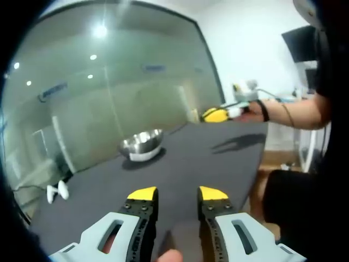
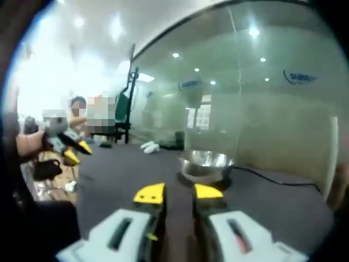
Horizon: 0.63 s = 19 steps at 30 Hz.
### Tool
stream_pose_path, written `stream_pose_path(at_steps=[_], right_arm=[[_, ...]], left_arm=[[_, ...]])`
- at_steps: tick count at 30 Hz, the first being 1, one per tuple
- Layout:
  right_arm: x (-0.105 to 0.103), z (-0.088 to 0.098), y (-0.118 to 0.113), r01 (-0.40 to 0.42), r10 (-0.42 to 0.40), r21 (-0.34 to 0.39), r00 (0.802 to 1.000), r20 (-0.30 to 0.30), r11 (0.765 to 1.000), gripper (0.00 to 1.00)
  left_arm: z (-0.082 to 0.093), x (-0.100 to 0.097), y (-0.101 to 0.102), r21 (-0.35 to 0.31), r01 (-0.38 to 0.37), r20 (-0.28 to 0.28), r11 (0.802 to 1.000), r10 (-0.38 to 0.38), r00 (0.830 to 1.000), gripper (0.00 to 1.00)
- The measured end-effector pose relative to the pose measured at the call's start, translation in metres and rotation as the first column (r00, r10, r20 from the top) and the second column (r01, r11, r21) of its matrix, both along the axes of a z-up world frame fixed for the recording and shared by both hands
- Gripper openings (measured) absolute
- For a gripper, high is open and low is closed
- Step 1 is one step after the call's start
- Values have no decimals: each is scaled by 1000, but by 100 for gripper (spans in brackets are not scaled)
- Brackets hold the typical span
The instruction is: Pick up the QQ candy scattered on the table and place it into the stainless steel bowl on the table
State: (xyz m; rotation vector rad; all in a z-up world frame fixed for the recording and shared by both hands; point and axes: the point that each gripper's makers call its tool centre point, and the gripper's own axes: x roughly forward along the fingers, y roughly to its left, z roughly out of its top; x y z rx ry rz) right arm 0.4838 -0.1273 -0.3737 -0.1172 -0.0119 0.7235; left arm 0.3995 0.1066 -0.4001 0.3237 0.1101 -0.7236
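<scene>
QQ candy is not resolving anywhere on the dark grey tabletop (image 1: pixel 218 164); we are noting its position as undetermined. In the left gripper view, the left yellow-tipped grey gripper (image 1: pixel 178 194) is hovering above the table with jaws apart and nothing between them. The round shiny stainless steel bowl (image 1: pixel 142 144) is sitting ahead; we cannot see its contents. In the right gripper view, the right yellow-tipped gripper (image 2: pixel 178 192) is likewise parted and carrying nothing, pointing at the bowl. We judge locating a candy first, then lowering squarely over it, is best.
</scene>
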Motion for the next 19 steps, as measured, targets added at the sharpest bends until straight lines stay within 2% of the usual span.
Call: stream_pose_path(at_steps=[3, 5, 11, 14, 19], right_arm=[[-10, -9, -12, 26, -26, -11, 1000, 10, 1000, 20], [-15, -12, -17, 38, -37, 31, 999, -13, 999, 20], [-19, -24, -25, 73, -72, 55, 997, -24, 996, 20], [-17, -30, -26, 94, -90, 82, 995, -45, 992, 20], [-18, -34, -24, 99, -95, 86, 994, -55, 991, 20]], left_arm=[[-4, -1, -3, 21, 7, 18, 1000, -8, 1000, 31], [-6, 0, -4, 26, 5, 26, 1000, -6, 1000, 31], [-9, 3, -2, 20, -16, 25, 1000, 16, 1000, 31], [-3, 2, -4, -22, -7, 21, 1000, 7, 1000, 30], [1, 3, -2, -37, -12, 23, 999, 13, 1000, 30]])
